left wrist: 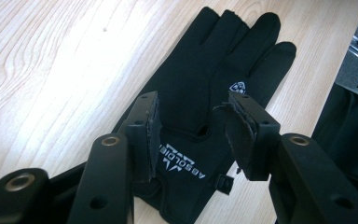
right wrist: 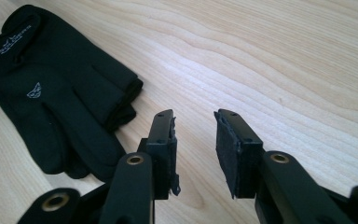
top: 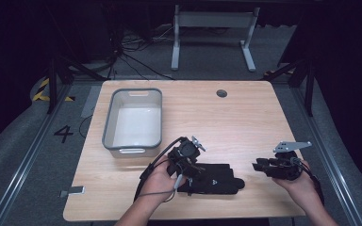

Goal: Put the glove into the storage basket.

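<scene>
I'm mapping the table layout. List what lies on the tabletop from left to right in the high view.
grey bin → left gripper → black glove → right gripper. The left gripper hangs over the glove's cuff end, so those two overlap somewhat. Both grippers' jaws stand apart, holding nothing.

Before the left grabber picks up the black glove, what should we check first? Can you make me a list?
1. Left gripper open: ok, its jaws stand apart.
2. Glove under the left gripper: ok, the cuff end with white lettering lies between the jaws.
3. Glove lying flat on the table: ok, its fingers are spread on the wood.
4. Right gripper out of the way: ok, it is open above bare wood beside the glove's fingertips.
5. Bin ready to take something: ok, it looks empty.
6. Left pads touching the glove: cannot tell.
</scene>
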A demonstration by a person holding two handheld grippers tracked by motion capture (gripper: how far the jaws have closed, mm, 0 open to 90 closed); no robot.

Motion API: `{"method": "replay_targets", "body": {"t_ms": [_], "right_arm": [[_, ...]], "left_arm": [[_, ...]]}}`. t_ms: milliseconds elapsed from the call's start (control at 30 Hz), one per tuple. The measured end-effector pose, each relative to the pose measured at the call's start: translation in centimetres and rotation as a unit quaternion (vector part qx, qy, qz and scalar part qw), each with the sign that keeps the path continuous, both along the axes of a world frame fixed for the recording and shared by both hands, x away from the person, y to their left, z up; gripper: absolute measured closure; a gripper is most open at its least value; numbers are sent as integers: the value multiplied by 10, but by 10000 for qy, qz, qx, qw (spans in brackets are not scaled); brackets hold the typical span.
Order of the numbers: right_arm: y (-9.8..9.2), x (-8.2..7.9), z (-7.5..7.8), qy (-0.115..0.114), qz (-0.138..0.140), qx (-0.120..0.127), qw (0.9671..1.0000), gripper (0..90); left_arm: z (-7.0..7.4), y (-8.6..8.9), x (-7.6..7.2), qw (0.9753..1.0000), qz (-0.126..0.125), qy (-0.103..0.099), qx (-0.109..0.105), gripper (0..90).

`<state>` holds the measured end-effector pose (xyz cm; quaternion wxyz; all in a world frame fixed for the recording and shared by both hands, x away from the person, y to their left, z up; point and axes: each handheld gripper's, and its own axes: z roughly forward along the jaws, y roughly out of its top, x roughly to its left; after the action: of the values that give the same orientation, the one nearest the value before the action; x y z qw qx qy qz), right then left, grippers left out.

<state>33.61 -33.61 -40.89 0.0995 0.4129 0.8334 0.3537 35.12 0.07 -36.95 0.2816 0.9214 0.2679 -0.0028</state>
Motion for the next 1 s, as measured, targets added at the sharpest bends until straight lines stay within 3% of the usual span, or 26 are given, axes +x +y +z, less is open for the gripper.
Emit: {"method": "replay_targets", "body": {"t_ms": [167, 333, 633, 733, 900, 1000], "right_arm": [[-4, 2, -1, 12, -40, 63, 10000, 669], [-4, 2, -3, 79, -34, 112, 9999, 671], [-1, 0, -4, 103, 35, 123, 9999, 669], [-2, -2, -5, 128, 11, 144, 9998, 670], [-2, -3, -6, 147, 44, 160, 9998, 669], [-1, -3, -6, 147, 71, 164, 9997, 664]], "left_arm": [[-4, -10, 0, 9999, -115, 32, 7, 557], [-12, -24, 1, 9993, -309, 20, 185, 547], [-27, -34, 4, 9985, -373, 46, 391, 481], [-30, -35, 5, 9982, -448, 76, 402, 430], [-40, -45, 4, 9960, -549, 9, 699, 335], [-45, -49, 5, 9955, -596, 21, 737, 286]]}}
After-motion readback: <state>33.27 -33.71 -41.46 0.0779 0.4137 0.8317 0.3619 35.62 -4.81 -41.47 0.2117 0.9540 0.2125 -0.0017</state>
